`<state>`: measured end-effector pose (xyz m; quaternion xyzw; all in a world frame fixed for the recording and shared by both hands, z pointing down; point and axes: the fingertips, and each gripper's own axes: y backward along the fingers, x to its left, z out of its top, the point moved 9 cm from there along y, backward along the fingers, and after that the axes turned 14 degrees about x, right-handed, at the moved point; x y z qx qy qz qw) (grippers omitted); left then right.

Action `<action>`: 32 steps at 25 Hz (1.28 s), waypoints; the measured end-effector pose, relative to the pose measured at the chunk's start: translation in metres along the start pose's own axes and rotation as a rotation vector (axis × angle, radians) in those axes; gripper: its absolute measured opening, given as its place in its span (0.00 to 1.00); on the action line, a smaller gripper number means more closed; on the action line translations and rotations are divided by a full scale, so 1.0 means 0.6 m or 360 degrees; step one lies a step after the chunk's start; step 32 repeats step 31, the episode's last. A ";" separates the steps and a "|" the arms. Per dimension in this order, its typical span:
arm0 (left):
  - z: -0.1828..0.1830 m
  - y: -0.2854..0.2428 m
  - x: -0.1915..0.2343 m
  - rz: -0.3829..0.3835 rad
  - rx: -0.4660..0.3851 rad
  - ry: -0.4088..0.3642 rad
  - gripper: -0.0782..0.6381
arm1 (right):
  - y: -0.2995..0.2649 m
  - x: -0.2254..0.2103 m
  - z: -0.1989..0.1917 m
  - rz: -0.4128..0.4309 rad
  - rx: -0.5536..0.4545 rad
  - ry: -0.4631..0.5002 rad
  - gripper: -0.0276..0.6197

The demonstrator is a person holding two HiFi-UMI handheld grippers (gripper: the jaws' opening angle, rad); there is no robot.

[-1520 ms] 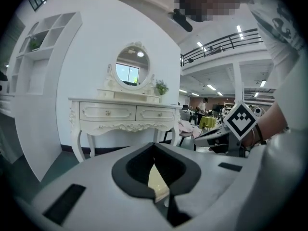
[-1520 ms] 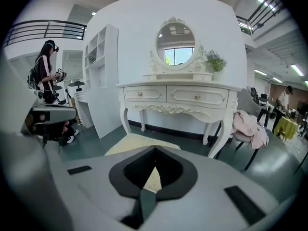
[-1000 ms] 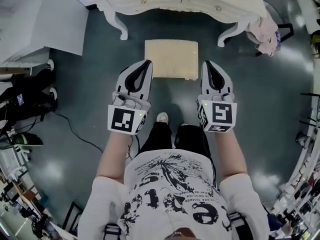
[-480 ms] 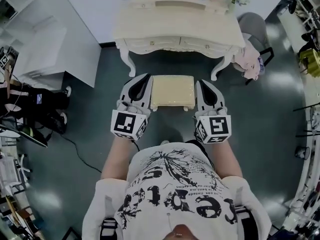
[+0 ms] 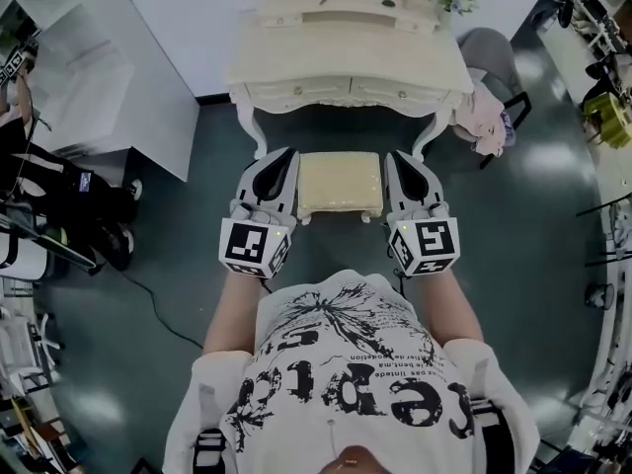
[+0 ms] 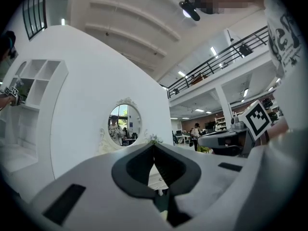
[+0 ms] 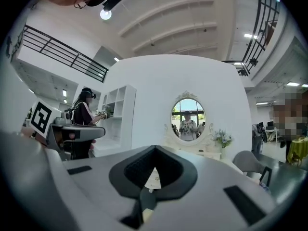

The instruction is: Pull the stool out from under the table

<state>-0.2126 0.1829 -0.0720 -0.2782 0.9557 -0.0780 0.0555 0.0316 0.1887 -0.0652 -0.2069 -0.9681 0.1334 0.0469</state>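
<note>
A cream cushioned stool (image 5: 340,183) stands on the dark floor just in front of the white dressing table (image 5: 346,42), level with its front legs. In the head view my left gripper (image 5: 287,152) and right gripper (image 5: 394,156) appear on either side of the stool, held high above it and touching nothing. Both are shut and empty. The left gripper (image 6: 154,146) and right gripper (image 7: 155,149) views look level over closed jaws at the table's oval mirror (image 7: 187,114); the stool is mostly hidden behind the jaws there.
A grey chair with a pink cloth (image 5: 489,77) stands right of the table. White shelves (image 5: 89,77) and a person with equipment (image 5: 39,196) are on the left. A cable (image 5: 158,309) runs over the floor at left.
The head view has risen and tipped forward, so the whole table top now shows and the stool looks smaller. Both grippers stayed shut on either side of the stool.
</note>
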 end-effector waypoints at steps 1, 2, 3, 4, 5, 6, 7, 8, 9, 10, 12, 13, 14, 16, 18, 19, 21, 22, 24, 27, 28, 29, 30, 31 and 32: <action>0.000 0.002 -0.002 -0.0002 0.0007 -0.0002 0.14 | 0.003 0.002 0.000 0.0005 0.0004 -0.0002 0.07; 0.000 0.003 -0.003 -0.0006 0.0016 -0.0006 0.14 | 0.006 0.005 0.000 0.0010 0.0006 -0.0009 0.07; 0.001 0.004 -0.004 -0.0010 0.0024 -0.0013 0.14 | 0.007 0.007 0.001 0.0015 0.0004 -0.0016 0.07; 0.004 0.003 -0.003 -0.0013 0.0029 -0.0018 0.14 | 0.006 0.008 0.003 0.0019 0.0001 -0.0020 0.07; 0.006 0.002 -0.003 -0.0016 0.0032 -0.0019 0.14 | 0.005 0.009 0.005 0.0022 0.0000 -0.0021 0.07; 0.007 0.001 -0.004 -0.0017 0.0034 -0.0018 0.14 | 0.005 0.010 0.006 0.0024 0.0002 -0.0020 0.07; 0.008 0.000 -0.004 -0.0017 0.0035 -0.0016 0.14 | 0.004 0.010 0.007 0.0025 0.0005 -0.0019 0.07; 0.009 -0.001 -0.004 -0.0016 0.0034 -0.0012 0.14 | 0.002 0.011 0.007 0.0026 0.0007 -0.0017 0.07; 0.010 -0.003 -0.003 -0.0014 0.0032 -0.0009 0.14 | 0.001 0.011 0.007 0.0026 0.0007 -0.0014 0.07; 0.010 -0.004 -0.003 -0.0012 0.0029 -0.0008 0.14 | -0.001 0.010 0.008 0.0025 0.0007 -0.0013 0.07; 0.011 -0.007 -0.003 -0.0006 0.0024 -0.0010 0.14 | -0.004 0.007 0.008 0.0022 0.0005 -0.0014 0.07; 0.011 -0.008 -0.004 -0.0004 0.0024 -0.0011 0.14 | -0.005 0.005 0.008 0.0018 0.0005 -0.0018 0.07; 0.011 -0.009 -0.004 -0.0001 0.0028 -0.0012 0.14 | -0.006 0.005 0.007 0.0015 0.0007 -0.0022 0.07; 0.011 -0.009 -0.004 0.0004 0.0044 -0.0018 0.14 | -0.007 0.006 0.008 0.0011 0.0008 -0.0031 0.07; 0.013 -0.010 -0.003 0.0010 0.0055 -0.0024 0.14 | -0.009 0.006 0.012 0.0009 0.0006 -0.0031 0.07; 0.014 -0.010 -0.004 0.0010 0.0054 -0.0023 0.14 | -0.010 0.006 0.013 0.0009 0.0005 -0.0025 0.07; 0.014 -0.010 -0.005 0.0008 0.0046 -0.0016 0.14 | -0.011 0.008 0.013 0.0015 0.0004 -0.0012 0.07; 0.014 -0.009 -0.005 0.0007 0.0043 -0.0011 0.14 | -0.012 0.009 0.012 0.0020 0.0004 -0.0009 0.07; 0.012 -0.008 -0.003 0.0007 0.0039 -0.0001 0.14 | -0.013 0.011 0.010 0.0027 0.0003 -0.0004 0.07; 0.009 -0.008 -0.001 0.0008 0.0053 -0.0005 0.14 | -0.013 0.012 0.009 0.0033 0.0004 0.0001 0.07; 0.008 -0.009 0.000 0.0009 0.0059 -0.0006 0.14 | -0.013 0.011 0.009 0.0035 0.0004 0.0001 0.07; 0.008 -0.010 0.001 0.0008 0.0061 -0.0004 0.14 | -0.012 0.010 0.009 0.0037 0.0004 -0.0001 0.07; 0.008 -0.011 0.002 0.0007 0.0062 0.0000 0.14 | -0.012 0.009 0.009 0.0040 0.0002 -0.0004 0.07; 0.008 -0.012 0.003 0.0006 0.0062 0.0004 0.14 | -0.012 0.008 0.009 0.0043 0.0001 -0.0007 0.07; 0.008 -0.012 0.003 0.0006 0.0062 0.0004 0.14 | -0.012 0.008 0.009 0.0043 0.0001 -0.0007 0.07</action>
